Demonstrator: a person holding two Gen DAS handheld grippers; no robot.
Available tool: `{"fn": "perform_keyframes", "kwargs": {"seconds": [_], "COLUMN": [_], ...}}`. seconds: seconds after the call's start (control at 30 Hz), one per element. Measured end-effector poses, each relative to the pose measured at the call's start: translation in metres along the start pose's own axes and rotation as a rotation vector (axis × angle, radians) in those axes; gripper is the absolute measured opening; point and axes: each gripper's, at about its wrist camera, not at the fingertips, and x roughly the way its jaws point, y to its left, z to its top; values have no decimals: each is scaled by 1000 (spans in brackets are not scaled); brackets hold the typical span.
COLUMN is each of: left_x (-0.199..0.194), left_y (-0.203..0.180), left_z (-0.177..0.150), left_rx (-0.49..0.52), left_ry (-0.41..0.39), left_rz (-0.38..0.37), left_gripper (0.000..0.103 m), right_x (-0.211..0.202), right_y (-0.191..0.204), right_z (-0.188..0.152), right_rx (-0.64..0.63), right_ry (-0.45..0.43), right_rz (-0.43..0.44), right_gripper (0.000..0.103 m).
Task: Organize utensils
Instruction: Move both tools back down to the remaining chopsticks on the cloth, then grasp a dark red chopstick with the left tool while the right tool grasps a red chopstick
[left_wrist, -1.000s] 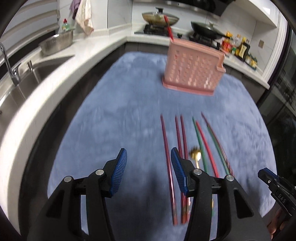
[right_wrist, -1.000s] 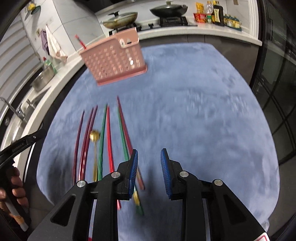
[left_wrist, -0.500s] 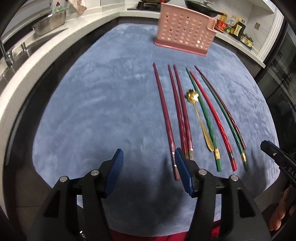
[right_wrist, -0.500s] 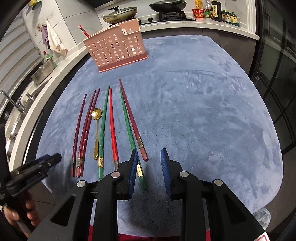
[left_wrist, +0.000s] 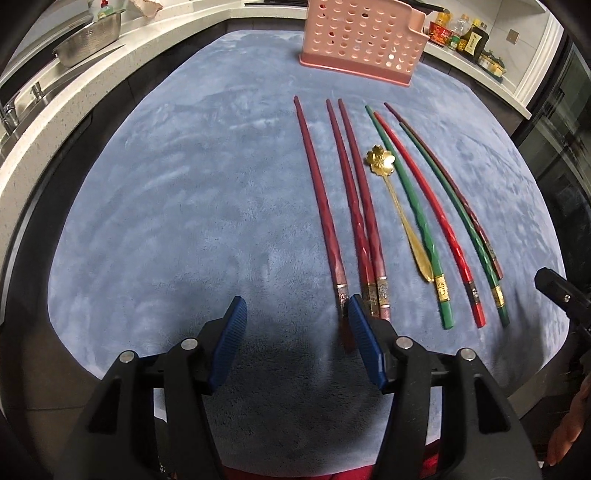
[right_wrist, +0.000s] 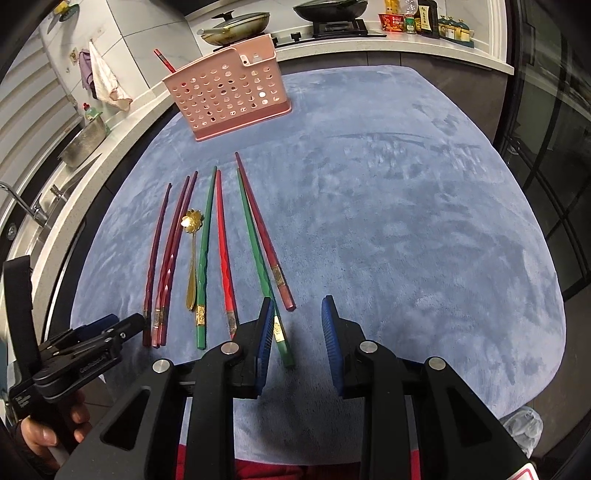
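On the blue-grey mat (left_wrist: 184, 221) lie seven chopsticks and a gold spoon (left_wrist: 397, 206), side by side, their thick ends toward the person. From the left there are three dark red chopsticks (left_wrist: 325, 206), then the spoon with its flower-shaped bowl, then a green chopstick (left_wrist: 413, 206), a bright red chopstick (left_wrist: 432, 206), a second green chopstick (right_wrist: 258, 258) and one more dark red one at the far right. The pink basket (left_wrist: 362, 37) stands upright at the far edge of the mat, well apart from the row, and one red stick stands in it.

The left gripper (left_wrist: 295, 332) hangs over the near end of the row. Its jaws have just been opening; they stand apart now and hold nothing. The end of the leftmost dark red chopstick lies just beside its right finger, perhaps a little under it; the view does not let me decide.

The right gripper (right_wrist: 297, 332) has its jaws narrowly apart and empty. The thick end of the second green chopstick lies close beside its left finger, on the inner side.
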Motion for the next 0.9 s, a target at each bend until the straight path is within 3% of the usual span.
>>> {"fn": "perform_keyframes", "kwargs": {"seconds": [0.47, 0.7, 0.9], "left_x": [6, 5, 5], "left_y": [-6, 4, 6], "left_z": [1, 4, 4], "left_rx": [18, -6, -8], "left_ry": [1, -9, -9], "left_rz": [16, 37, 41], "left_gripper": [55, 32, 29], "right_x": [5, 13, 25], "right_y": [2, 0, 5], "right_z": [-1, 0, 3], "right_rx": [-8, -8, -43], "right_ry": [18, 23, 33], "right_rz": [1, -5, -10], "right_gripper": [27, 27, 27]}}
